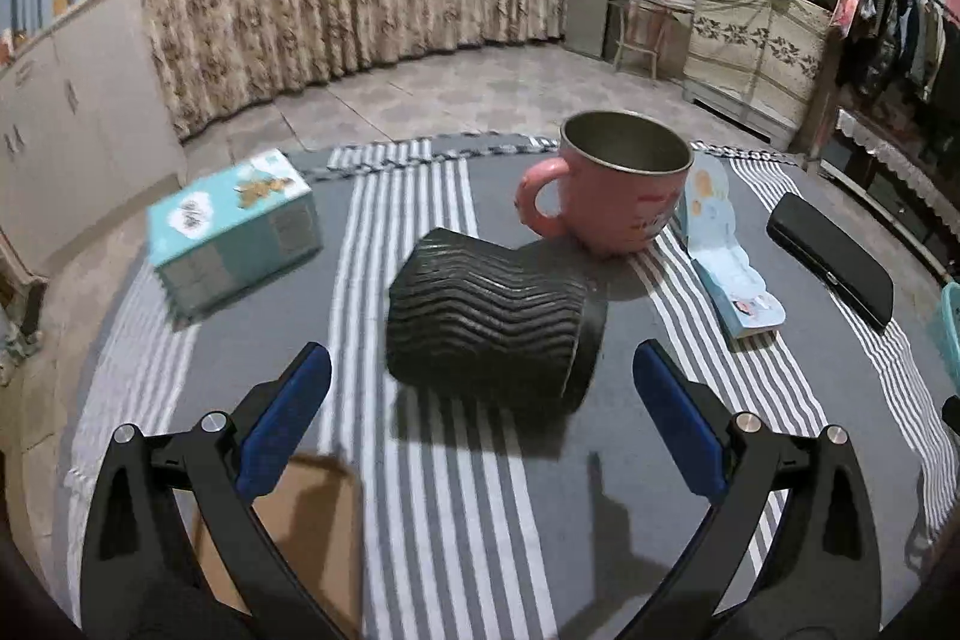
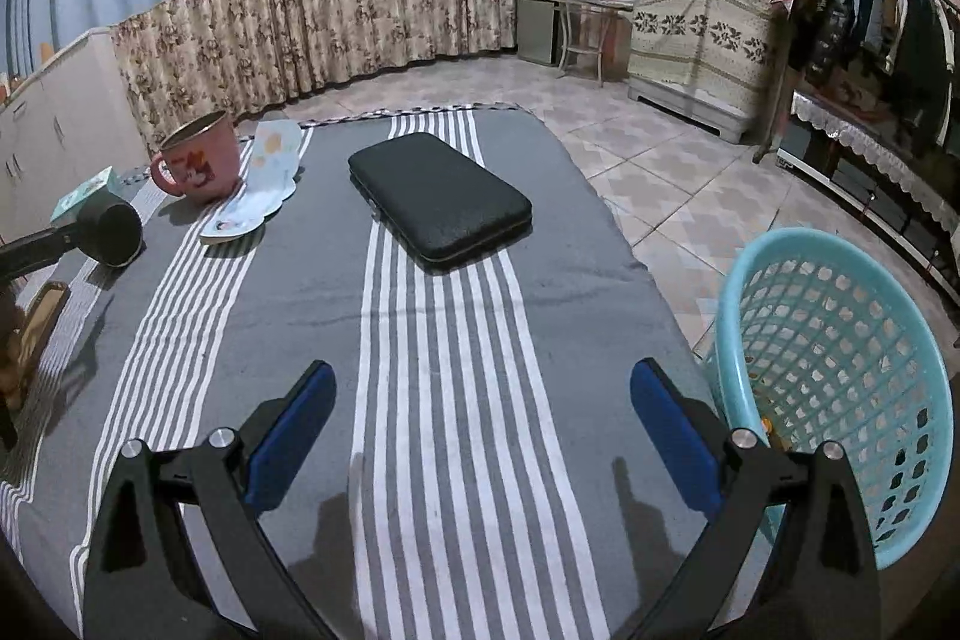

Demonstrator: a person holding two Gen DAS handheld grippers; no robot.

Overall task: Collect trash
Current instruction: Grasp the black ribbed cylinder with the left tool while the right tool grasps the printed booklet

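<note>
A black ribbed paper cup [image 1: 489, 319] lies on its side on the striped cloth, just ahead of my open left gripper [image 1: 480, 370], whose blue pads flank its near end without touching. A teal carton [image 1: 234, 232] sits at the left, and a flattened pale-blue package [image 1: 729, 268] lies to the right of a pink mug [image 1: 618, 187]. A brown cardboard piece [image 1: 312, 526] lies under the left finger. My right gripper [image 2: 480, 394] stands open over bare cloth, with a turquoise mesh basket [image 2: 840, 352] at its right. The same black ribbed paper cup [image 2: 114, 232], mug [image 2: 201, 163] and package [image 2: 258, 184] show far left.
A black zip case [image 2: 441, 199] lies mid-table ahead of the right gripper, also visible as the black zip case [image 1: 831, 259] at the right in the left wrist view. The table edge [image 2: 630, 244] drops to a tiled floor. A cabinet and curtains stand behind.
</note>
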